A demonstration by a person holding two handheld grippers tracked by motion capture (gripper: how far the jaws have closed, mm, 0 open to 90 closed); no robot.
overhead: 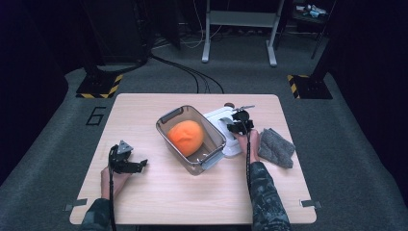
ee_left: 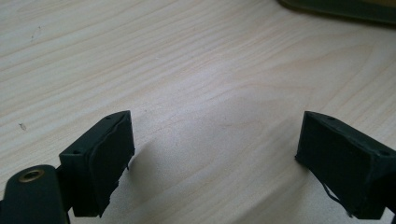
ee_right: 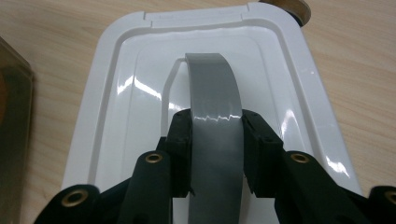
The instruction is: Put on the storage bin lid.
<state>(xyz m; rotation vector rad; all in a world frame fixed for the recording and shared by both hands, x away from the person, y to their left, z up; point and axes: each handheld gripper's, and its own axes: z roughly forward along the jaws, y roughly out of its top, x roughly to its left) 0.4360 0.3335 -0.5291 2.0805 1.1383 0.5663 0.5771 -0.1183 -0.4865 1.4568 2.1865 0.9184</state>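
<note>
Clamped from both sides by the right gripper [ee_right: 217, 135]: the grey strap handle [ee_right: 215, 98] arching over a glossy white lid [ee_right: 116, 79]. Flat on the table [overhead: 144, 197], just right of the clear container [overhead: 211, 144] holding an orange ball [overhead: 185, 136]. Right of the lid, a grey cloth [overhead: 276, 147]. Left of the container, well apart: left gripper [ee_left: 215, 154], jaws wide over bare wood.
</note>
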